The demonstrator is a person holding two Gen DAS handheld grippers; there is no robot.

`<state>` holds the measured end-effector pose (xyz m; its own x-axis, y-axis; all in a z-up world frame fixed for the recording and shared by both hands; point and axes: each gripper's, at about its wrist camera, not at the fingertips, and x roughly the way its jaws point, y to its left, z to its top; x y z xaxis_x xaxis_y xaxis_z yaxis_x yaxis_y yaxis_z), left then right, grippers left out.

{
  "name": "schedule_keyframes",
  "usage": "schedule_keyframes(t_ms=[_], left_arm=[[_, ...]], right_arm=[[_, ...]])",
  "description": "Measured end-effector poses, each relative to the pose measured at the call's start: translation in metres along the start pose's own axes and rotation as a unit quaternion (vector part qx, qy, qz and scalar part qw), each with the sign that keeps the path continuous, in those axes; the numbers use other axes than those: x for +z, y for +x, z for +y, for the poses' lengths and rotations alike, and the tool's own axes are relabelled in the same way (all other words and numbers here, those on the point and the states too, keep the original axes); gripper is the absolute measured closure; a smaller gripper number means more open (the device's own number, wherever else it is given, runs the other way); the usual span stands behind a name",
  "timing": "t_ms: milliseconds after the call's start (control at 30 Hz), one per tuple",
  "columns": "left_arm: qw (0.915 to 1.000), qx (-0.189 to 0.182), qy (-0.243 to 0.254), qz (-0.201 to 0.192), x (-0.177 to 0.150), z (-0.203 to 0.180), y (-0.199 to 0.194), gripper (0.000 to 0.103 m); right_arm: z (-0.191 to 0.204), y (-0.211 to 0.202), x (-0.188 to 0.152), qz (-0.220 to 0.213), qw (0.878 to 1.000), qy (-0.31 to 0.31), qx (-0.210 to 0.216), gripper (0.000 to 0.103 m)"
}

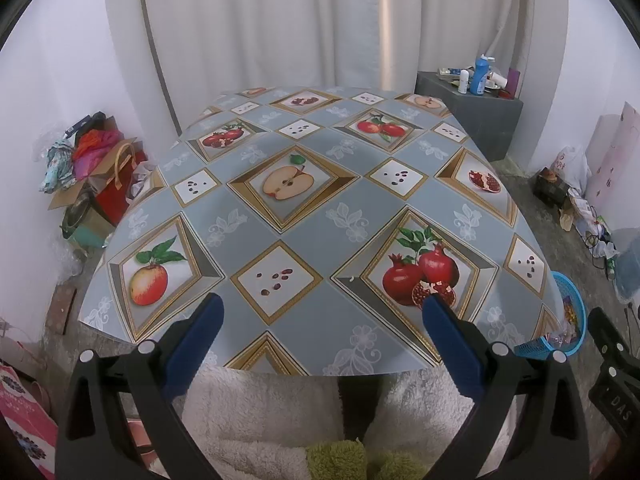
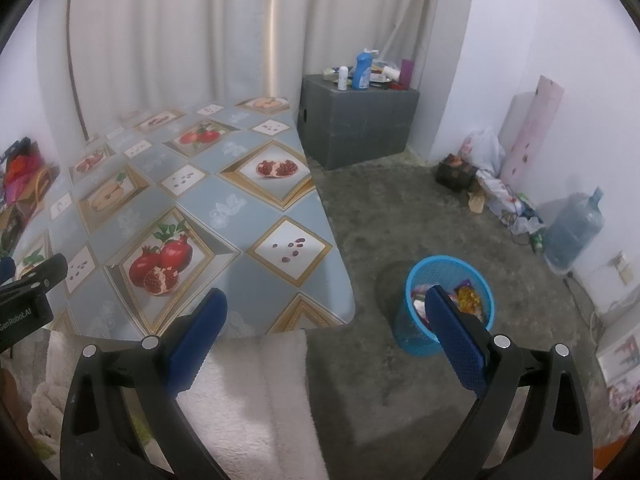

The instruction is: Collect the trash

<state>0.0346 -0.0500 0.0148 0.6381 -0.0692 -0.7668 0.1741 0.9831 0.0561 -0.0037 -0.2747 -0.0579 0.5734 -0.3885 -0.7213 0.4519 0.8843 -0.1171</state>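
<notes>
Both grippers, left gripper and right gripper, hung with jaws wide apart and empty. The trash lay in the blue mesh bin on the grey carpet, just beside the table corner. A careless swing might have tipped that light bin. A pale speck on the fruit-print tablecloth was possibly a missed scrap. White curtains hung behind.

I see a desk covered by an oilcloth printed with apples and pomegranates. Behind it hang white curtains. A grey cabinet in the corner carries a blue bottle and other toiletries. A large water jug stands against the right wall. Bags and cardboard boxes are piled left of the desk.
</notes>
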Motion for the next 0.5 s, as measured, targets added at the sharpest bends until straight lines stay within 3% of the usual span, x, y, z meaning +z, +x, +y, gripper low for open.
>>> schedule_keyframes(t_ms=[500], left_arm=[[1.0,-0.001,0.001,0.0,0.0003,-0.001,-0.0016,0.006]], right_arm=[[0.0004,-0.0004,0.001,-0.001,1.0,0.0,0.001,0.008]])
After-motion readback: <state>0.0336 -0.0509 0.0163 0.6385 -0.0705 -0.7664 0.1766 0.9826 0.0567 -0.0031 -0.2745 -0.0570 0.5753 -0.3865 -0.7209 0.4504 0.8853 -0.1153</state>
